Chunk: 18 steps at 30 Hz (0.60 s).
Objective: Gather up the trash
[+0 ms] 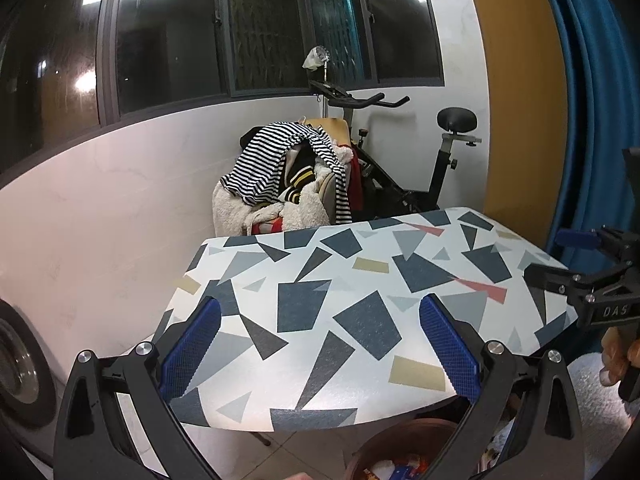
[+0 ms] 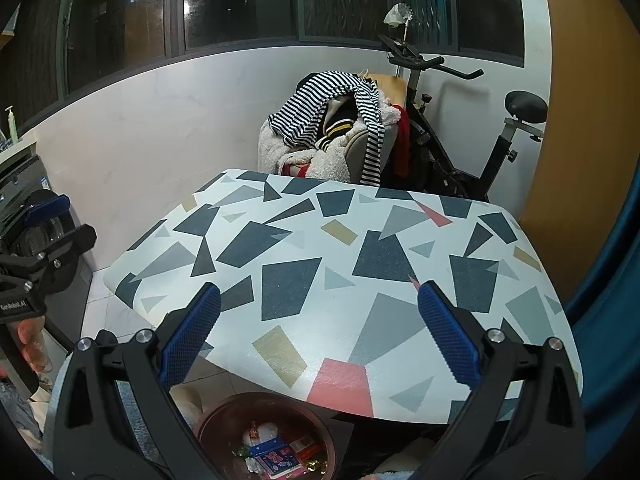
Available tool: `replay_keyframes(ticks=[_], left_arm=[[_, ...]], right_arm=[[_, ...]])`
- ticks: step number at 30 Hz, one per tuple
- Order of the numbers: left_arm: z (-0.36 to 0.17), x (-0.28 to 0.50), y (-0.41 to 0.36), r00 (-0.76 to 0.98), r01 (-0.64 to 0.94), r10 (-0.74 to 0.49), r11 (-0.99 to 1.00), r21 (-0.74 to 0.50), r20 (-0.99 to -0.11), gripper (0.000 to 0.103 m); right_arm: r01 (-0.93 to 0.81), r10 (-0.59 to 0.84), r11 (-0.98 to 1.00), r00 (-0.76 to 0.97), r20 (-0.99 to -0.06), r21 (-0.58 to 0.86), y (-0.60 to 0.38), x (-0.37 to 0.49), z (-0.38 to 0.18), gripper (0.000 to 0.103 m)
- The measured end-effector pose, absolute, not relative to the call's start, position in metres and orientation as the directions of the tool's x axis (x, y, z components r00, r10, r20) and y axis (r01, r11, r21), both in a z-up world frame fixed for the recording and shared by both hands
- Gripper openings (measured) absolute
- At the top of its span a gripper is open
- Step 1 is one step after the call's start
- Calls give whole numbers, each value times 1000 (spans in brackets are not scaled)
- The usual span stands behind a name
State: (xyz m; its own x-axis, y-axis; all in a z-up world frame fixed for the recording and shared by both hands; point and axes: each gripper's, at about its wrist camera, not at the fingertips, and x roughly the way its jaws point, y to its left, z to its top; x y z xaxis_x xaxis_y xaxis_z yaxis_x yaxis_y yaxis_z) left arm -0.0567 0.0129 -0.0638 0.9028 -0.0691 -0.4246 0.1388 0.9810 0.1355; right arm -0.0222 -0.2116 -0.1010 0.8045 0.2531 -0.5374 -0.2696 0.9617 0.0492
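Down at the near table edge, your trash (image 2: pixel 274 454), wrappers and a small printed box, lies in the brown bin (image 2: pixel 320 426) on the floor. Your left tongs (image 1: pixel 320 346) and right tongs (image 2: pixel 320 340) both hover spread wide above the patterned table (image 2: pixel 304 240), gripping nothing.

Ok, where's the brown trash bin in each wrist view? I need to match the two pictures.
Left wrist: the brown trash bin sits at the bottom edge, right of centre, below the table's near edge, partly hidden by the left gripper.
Right wrist: the bin is at bottom centre, wrappers visible inside, between the arms of the right gripper.
Shared landmark: the patterned table, with the bin below its near edge.
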Motion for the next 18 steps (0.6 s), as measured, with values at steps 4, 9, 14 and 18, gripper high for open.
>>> replay_keyframes(ticks=[4,9,14,18], left_arm=[[-64,-56,11,899,146,-72,979,140,-431,97],[-64,-56,11,899,145,-73,980,136,-432,97],[-63,-57,10,899,146,-73,979,139,-431,97],[-63,-56,10,898,146,-71,979,141,-433,97]], right_arm=[[-268,248,962,807,-537,41,-211,-22,-100,97],[-268,247,963,807,-536,40,-211,-22,-100,97],[-267,246,963,809,-535,38,-211,-20,-98,97],[-267,246,963,808,-536,39,-211,-21,-98,97]])
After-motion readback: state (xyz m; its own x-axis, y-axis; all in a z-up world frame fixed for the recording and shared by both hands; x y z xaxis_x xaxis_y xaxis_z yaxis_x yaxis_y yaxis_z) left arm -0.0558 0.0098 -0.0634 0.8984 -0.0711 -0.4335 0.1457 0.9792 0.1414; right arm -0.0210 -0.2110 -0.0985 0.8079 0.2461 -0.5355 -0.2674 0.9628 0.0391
